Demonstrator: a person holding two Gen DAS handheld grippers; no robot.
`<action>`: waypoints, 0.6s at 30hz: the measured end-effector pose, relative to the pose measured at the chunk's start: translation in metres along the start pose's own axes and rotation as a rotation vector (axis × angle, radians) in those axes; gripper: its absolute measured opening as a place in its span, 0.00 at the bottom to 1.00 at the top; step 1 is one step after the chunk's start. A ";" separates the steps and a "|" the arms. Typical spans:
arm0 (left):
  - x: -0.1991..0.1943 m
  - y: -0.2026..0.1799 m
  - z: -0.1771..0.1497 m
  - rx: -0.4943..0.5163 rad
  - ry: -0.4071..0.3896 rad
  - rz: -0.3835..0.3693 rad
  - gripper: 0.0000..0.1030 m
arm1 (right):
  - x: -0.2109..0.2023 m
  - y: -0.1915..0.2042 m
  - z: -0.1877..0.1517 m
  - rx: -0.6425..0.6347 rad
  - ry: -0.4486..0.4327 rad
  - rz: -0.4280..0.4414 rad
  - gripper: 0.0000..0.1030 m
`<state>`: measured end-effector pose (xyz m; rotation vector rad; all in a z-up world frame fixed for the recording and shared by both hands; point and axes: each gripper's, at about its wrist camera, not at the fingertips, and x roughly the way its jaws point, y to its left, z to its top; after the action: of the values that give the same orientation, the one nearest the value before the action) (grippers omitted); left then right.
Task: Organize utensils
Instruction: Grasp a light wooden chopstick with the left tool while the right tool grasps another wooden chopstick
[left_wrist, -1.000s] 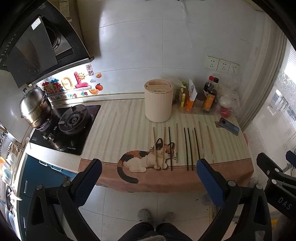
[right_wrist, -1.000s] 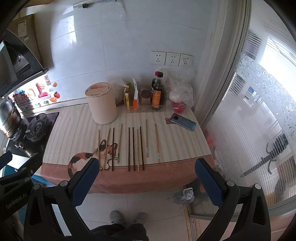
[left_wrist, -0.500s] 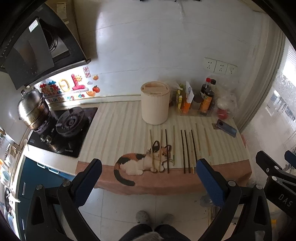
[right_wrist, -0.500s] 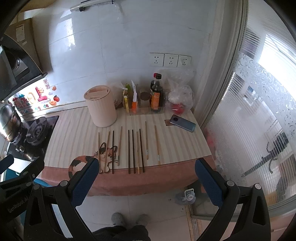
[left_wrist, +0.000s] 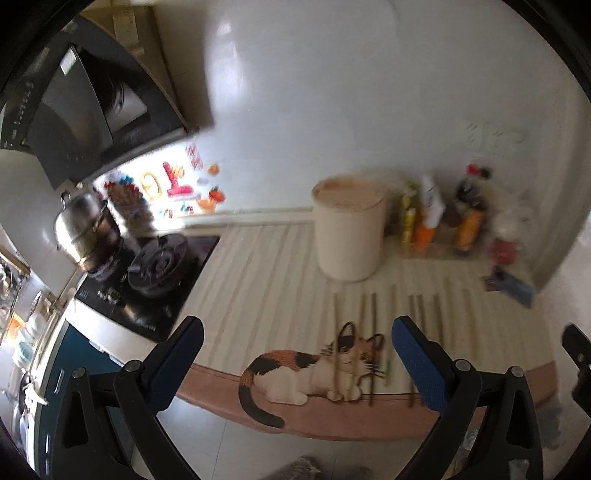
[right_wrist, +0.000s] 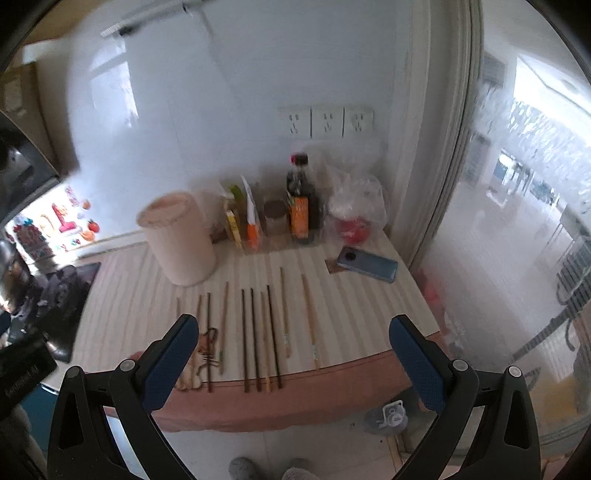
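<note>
Several chopsticks (right_wrist: 258, 336), dark and light wood, lie side by side on the striped counter mat (right_wrist: 332, 306), pointing at the wall. They also show, blurred, in the left wrist view (left_wrist: 373, 332). A cream cylindrical holder (right_wrist: 179, 243) with a slotted lid stands behind them; it also shows in the left wrist view (left_wrist: 349, 232). My left gripper (left_wrist: 295, 363) is open and empty, in front of the counter's edge above the cat picture (left_wrist: 314, 369). My right gripper (right_wrist: 291, 363) is open and empty, in front of the near ends of the chopsticks.
Bottles and packets (right_wrist: 299, 206) and a plastic bag (right_wrist: 356, 210) stand against the wall. A blue phone (right_wrist: 369, 264) lies at the right. A gas stove (left_wrist: 155, 258) with a steel pot (left_wrist: 83, 229) is at the left. A curtain and glass door (right_wrist: 517, 221) are at the right.
Both grippers have moved closer to the counter, so the chopsticks and holder look larger. The left view has swung and is blurred by motion. Both stay open and empty.
</note>
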<state>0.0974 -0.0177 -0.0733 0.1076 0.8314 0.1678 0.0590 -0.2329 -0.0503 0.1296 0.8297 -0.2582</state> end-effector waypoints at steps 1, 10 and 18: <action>0.015 -0.001 0.000 0.000 0.023 0.011 1.00 | 0.019 0.000 0.001 -0.001 0.025 -0.004 0.98; 0.172 -0.012 -0.013 0.009 0.361 -0.020 0.94 | 0.171 0.010 -0.016 -0.021 0.305 0.058 0.47; 0.291 -0.040 -0.035 0.076 0.605 -0.134 0.51 | 0.272 0.023 -0.018 0.023 0.476 0.045 0.38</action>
<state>0.2678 -0.0010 -0.3141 0.0720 1.4452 0.0392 0.2282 -0.2546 -0.2636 0.2365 1.2946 -0.1961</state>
